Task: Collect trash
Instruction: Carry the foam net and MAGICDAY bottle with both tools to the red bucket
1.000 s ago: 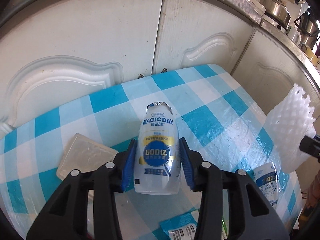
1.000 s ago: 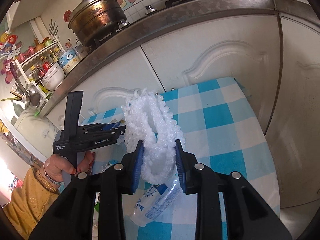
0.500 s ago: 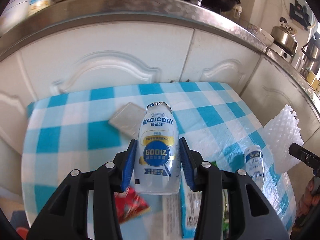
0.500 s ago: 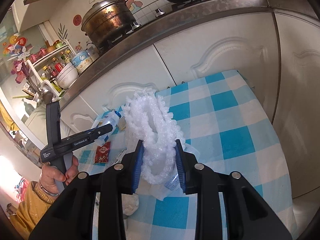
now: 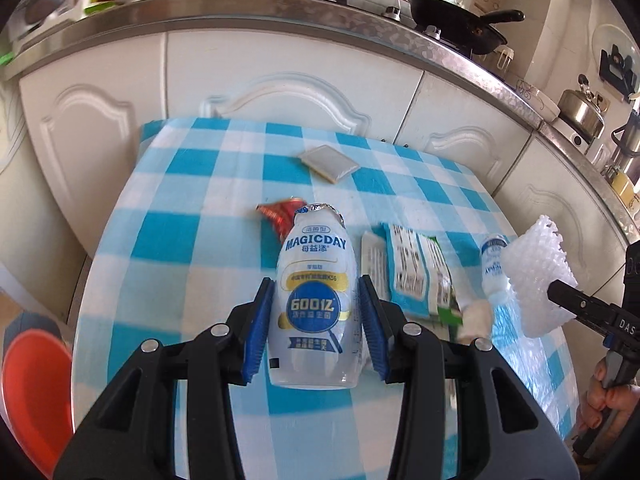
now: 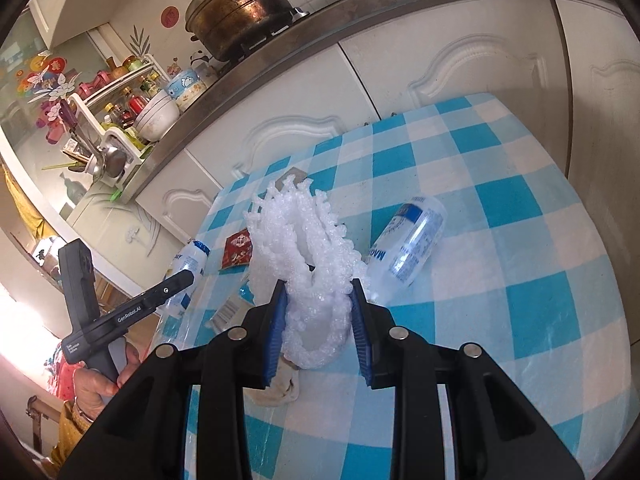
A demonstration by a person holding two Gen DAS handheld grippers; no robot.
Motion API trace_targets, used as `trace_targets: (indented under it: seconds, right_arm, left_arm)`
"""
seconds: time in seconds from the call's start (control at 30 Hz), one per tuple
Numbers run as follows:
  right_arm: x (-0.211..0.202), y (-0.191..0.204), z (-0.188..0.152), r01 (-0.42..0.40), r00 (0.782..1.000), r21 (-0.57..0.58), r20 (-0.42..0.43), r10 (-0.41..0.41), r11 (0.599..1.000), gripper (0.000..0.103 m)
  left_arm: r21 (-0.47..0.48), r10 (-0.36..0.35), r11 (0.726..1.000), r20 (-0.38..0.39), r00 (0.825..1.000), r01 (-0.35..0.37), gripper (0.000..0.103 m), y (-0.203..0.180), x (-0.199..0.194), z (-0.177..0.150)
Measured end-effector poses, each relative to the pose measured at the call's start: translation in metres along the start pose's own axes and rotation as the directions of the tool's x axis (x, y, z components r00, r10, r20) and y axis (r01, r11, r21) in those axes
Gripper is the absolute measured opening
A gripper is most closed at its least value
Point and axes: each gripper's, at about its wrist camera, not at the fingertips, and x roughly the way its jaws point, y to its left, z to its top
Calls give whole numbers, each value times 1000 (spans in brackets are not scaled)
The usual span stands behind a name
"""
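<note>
The far right stretch of the checked tablecloth [image 6: 520, 208] lies bare — open room there. Toward the middle a lying bottle [image 6: 412, 240] blocks the way, with a blue-and-white packet [image 5: 416, 272] and a crumpled tissue [image 5: 476, 316] close beside it. A red wrapper [image 5: 280, 216] sits near the centre; a flat grey pad [image 5: 328, 162] lies toward the far edge. White cabinet doors [image 5: 280, 68] close off the far side — an orange bin [image 5: 32, 396] stands below the left edge.
</note>
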Motion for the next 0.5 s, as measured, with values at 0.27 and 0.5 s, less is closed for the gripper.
trace_targets:
  seconds: [0.27, 0.5]
  right_arm:
    - [-10, 26, -29, -9, 999, -20, -38, 8, 1000, 32]
    - [-12, 51, -52, -20, 997, -33, -79, 18, 999, 32]
  left_arm:
    - [-58, -12, 998, 8, 1000, 12, 44, 17, -40, -44]
    - [-98, -25, 995, 11, 1000, 26, 44, 36, -66, -74]
